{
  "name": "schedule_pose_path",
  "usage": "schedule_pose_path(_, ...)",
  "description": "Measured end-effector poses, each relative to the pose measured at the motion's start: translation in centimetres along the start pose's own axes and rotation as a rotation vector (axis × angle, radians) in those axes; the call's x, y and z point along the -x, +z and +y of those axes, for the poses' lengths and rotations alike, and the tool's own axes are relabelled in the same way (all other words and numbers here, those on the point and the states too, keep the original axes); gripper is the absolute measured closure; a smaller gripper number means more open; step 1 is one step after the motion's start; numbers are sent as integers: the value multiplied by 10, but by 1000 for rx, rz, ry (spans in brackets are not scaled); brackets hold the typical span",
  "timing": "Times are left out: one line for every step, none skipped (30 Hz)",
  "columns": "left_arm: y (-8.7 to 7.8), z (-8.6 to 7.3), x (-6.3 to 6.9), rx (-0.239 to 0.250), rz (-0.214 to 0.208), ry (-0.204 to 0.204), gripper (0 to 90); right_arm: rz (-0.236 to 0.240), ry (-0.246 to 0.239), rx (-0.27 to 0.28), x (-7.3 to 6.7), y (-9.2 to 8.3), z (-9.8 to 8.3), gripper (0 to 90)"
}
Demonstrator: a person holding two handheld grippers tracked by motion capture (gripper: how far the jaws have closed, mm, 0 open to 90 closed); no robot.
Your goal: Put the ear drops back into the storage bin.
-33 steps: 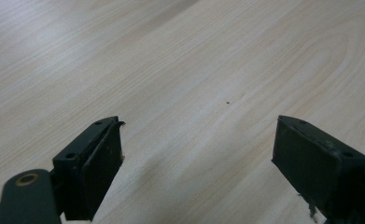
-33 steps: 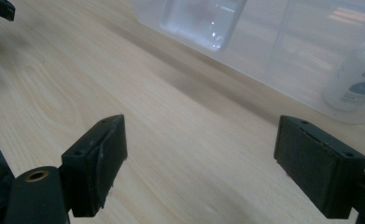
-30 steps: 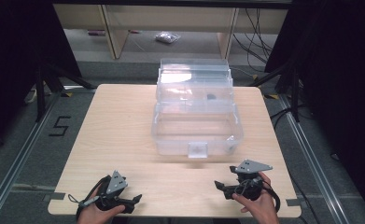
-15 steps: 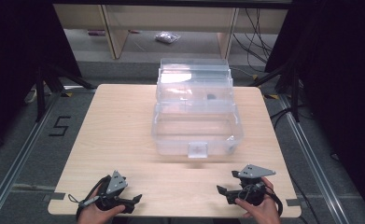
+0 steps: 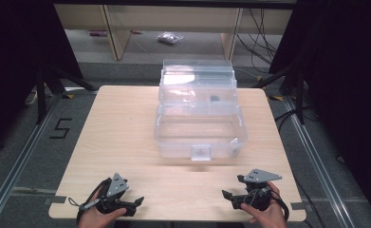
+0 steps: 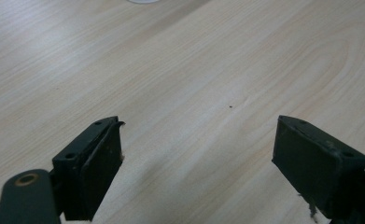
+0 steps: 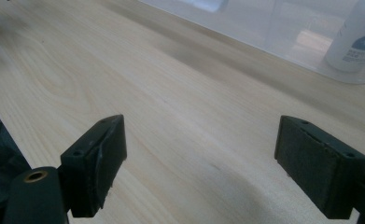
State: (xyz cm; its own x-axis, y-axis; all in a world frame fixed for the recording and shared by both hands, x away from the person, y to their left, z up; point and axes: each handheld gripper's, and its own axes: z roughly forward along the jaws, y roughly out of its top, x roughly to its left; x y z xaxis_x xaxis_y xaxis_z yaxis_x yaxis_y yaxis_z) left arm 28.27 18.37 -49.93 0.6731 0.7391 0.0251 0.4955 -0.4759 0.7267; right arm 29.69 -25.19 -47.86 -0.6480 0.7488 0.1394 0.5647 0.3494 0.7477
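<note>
A clear plastic box [image 5: 199, 128] stands in the middle of the wooden table [image 5: 121, 123], its lid raised at the back. A white bottle [image 7: 357, 35] stands inside the box behind its clear wall, and a small dark item [image 5: 215, 99] lies in the upper tray. My left gripper [image 5: 134, 203] rests near the front left edge, held by a hand. Its jaws stand wide open over bare wood [image 6: 199, 135]. My right gripper [image 5: 228, 197] sits near the front right edge, jaws apart with nothing between them [image 7: 201, 135], and the box's front wall [image 7: 264, 28] lies ahead of it.
Bare tabletop runs between the box and both grippers. Shelving [image 5: 173, 19] stands behind the table, with a small bag [image 5: 170, 38] on the floor. Cables [image 5: 259, 28] hang at the back right. A floor mark "5" [image 5: 60, 128] lies to the left.
My right gripper has drawn back slightly toward the table's near edge. The left gripper and the box have stayed put.
</note>
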Motion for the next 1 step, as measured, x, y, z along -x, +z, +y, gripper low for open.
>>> schedule_pose_path(0, 0, 0, 0, 0, 0, 151, -2, -25, 4, 2, 0, 0, 178)
